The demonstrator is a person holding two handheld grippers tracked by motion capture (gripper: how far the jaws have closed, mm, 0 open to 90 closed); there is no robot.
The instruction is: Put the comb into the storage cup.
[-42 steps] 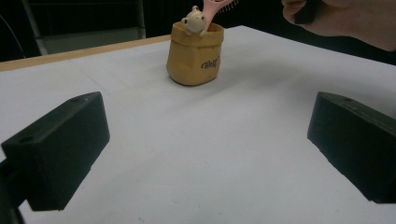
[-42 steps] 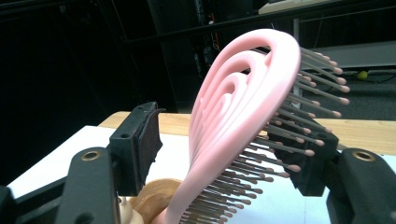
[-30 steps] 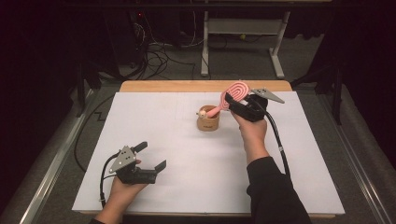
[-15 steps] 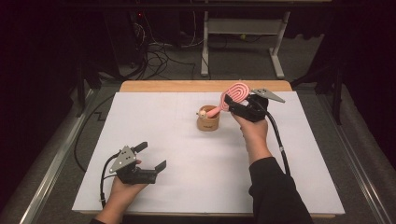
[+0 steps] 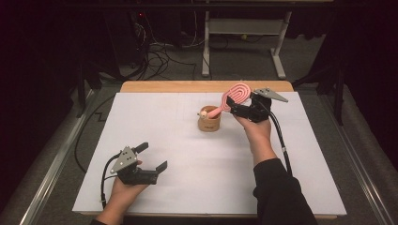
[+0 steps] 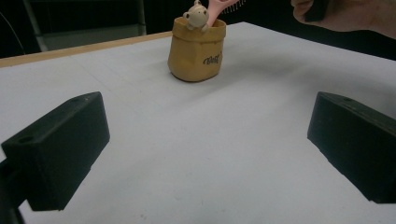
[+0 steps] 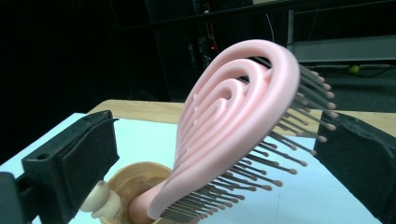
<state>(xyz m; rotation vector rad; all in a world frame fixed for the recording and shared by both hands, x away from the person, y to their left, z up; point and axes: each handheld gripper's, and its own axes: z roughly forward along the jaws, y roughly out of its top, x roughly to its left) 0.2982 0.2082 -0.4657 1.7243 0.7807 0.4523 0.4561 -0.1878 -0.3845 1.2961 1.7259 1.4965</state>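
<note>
One white surface (image 5: 187, 187) carries pretty much everything, with a strip of bare wood along its far edge. On it, toward the far middle, sits a small tan cup (image 5: 209, 123) shaped like a crumpled paper bag, with dark lettering on its side. Stuck in the cup is a pink hairbrush (image 5: 233, 97): oval head made of looped ribs, bristles with little ball tips. Handle end is down in the cup, the long axis leans up and to the right, and the head is in the air. A tiny cream figurine (image 6: 196, 14) perches on the cup's rim next to the handle.

Right hand-held gripper (image 5: 240, 107) has its jaws spread wide either side of the brush head, not squeezing it. Left hand-held gripper (image 5: 152, 161) sits near the front-left, jaws wide apart, nothing between them.
</note>
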